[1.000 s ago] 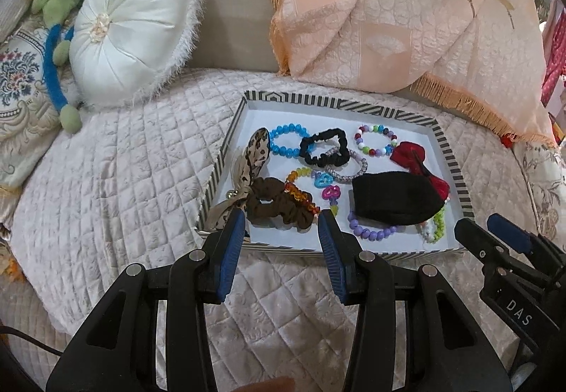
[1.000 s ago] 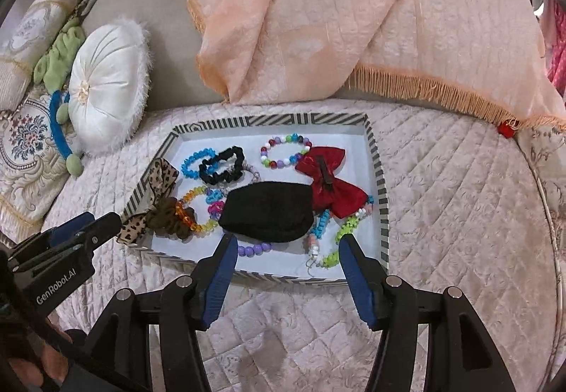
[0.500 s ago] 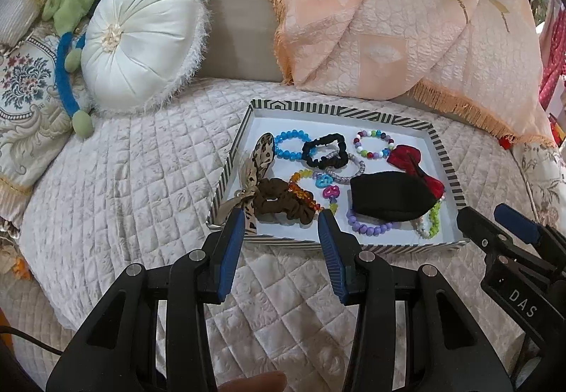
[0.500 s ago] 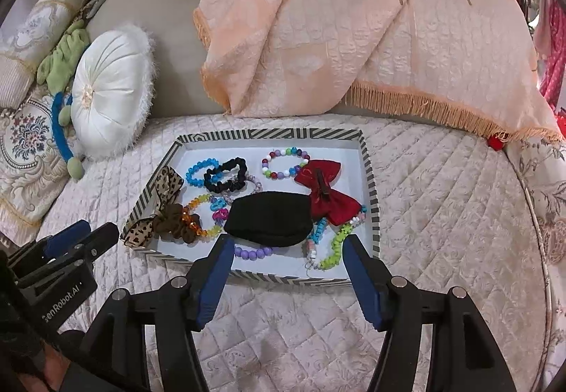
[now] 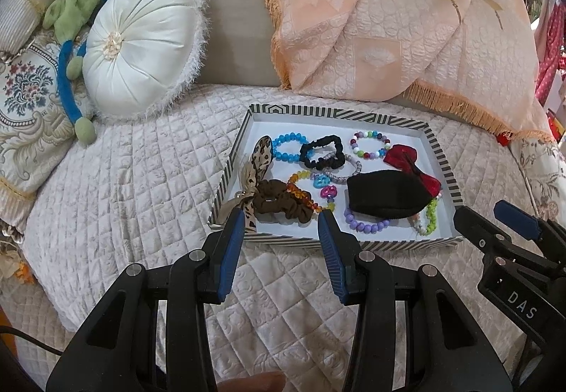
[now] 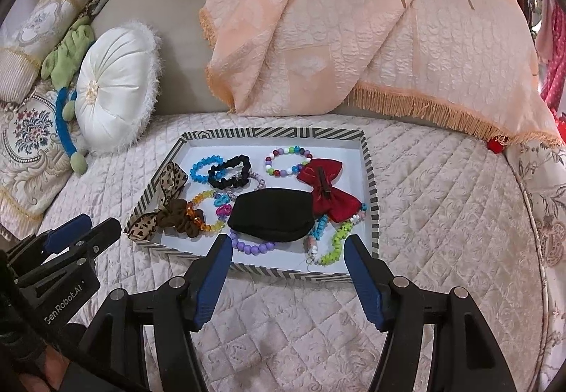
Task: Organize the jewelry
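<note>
A striped-rimmed white tray lies on the quilted bed. In it are a black pouch, a red bow, a brown scrunchie with a leopard ribbon, a black scrunchie and several bead bracelets, among them a purple one. My left gripper hovers open over the tray's near left edge and holds nothing. My right gripper is open above the near right edge, also holding nothing.
A round white cushion and a green and blue plush toy lie at the back left. A peach fringed blanket is heaped behind the tray. Patterned pillows line the left side.
The right gripper's jaws stand slightly wider than a second ago. Both views have shifted only a little, and nothing in the tray has moved.
</note>
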